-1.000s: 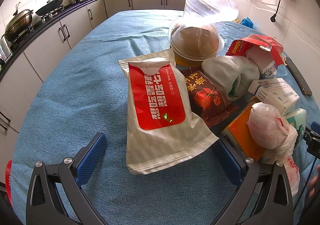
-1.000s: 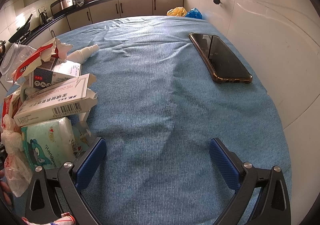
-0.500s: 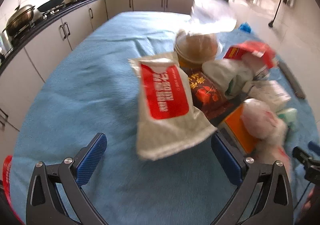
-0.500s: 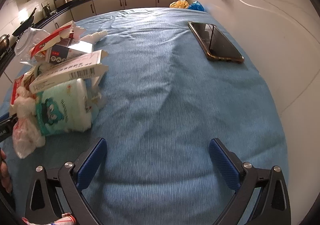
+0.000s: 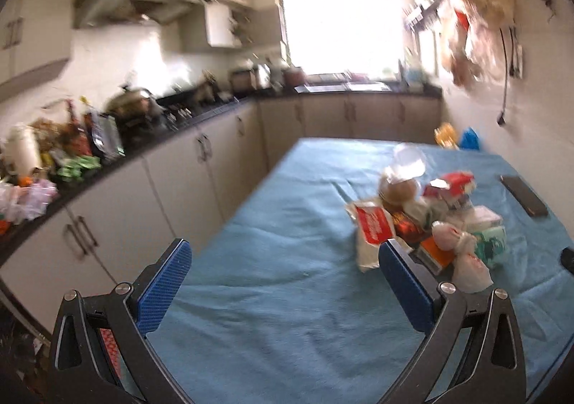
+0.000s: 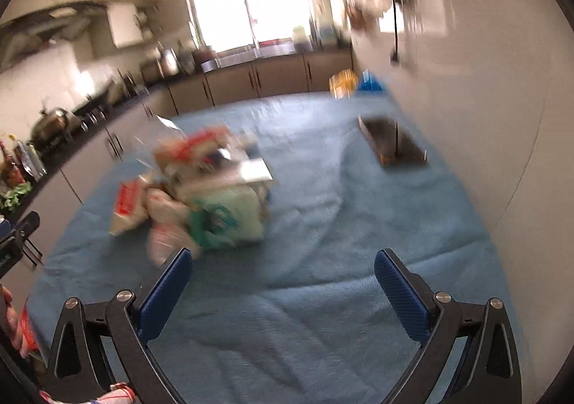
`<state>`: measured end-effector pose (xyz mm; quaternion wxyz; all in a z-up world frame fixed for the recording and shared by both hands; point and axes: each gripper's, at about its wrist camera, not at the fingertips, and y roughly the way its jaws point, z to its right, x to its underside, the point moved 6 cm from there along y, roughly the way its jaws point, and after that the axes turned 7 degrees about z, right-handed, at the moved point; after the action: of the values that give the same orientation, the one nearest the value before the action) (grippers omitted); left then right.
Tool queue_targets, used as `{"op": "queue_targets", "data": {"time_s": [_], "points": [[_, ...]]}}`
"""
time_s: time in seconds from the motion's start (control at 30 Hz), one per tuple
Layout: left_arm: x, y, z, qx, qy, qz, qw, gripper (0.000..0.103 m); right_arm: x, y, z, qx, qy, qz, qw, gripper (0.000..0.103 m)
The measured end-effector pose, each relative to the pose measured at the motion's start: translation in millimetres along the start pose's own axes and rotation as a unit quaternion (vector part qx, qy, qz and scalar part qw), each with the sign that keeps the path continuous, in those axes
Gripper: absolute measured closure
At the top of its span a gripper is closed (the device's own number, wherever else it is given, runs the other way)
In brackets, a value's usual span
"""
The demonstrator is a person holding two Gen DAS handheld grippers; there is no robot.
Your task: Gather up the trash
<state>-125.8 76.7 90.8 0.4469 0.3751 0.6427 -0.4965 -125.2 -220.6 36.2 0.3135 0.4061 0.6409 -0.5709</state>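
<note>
Both jaws wide, empty. Left gripper (image 5: 287, 289) should approach the trash pile (image 5: 427, 221) low, grab the wet-wipe pack (image 5: 373, 231) (probably, frames blurred) at its edge.

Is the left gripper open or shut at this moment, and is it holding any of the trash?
Open and empty: the left gripper shows its blue pads wide apart over bare blue tablecloth.

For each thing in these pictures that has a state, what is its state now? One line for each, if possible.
Left gripper: open, empty.
Right gripper: open, empty.
Trash pile: heaped on the blue cloth, not held.
Wet-wipe packet: lying at the pile's near edge.
Clear cup: lid tilted up.
Phone: flat on the cloth, screen dark.
</note>
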Motion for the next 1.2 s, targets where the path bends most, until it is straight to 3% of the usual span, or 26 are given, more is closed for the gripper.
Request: {"op": "queue_targets", "data": {"time_s": [0.13,0.2,0.43,0.7,0.9,1.2], "points": [[-3.4,-22.6,-12.0,-0.023,-0.008,0.032,0.9992,0.0,-12.9,-50.6,-20.7,0.002,-0.023,0.134,0.991,0.0],[-2.3,-32.4,-16.6,-0.025,-0.009,0.04,0.9989,0.0,-11.6,-61.7,-29.0,-0.01,-0.019,0.165,0.986,0.0],[8.7,-48.8,-18.4,-0.002,-0.002,0.038,0.9993,0.0,-2.5,-58.9,-42.0,-0.01,0.005,0.128,0.992,0.0],[26.7,-67.7,-21.8,0.003,0.016,-0.004,0.9999,0.0,7.0,-92.2,-52.5,-0.005,-0.002,0.133,0.991,0.0],[30.0,-86.5,-34.2,0.007,0.01,-0.004,0.9999,0.0,8.6,-132.3,-61.2,0.005,-0.023,0.189,0.982,0.0],[32.5,-91.4,-49.2,0.003,-0.007,-0.017,0.9998,0.0,13.5,-136.3,-73.7,-0.026,-0.03,0.154,0.987,0.0]]}}
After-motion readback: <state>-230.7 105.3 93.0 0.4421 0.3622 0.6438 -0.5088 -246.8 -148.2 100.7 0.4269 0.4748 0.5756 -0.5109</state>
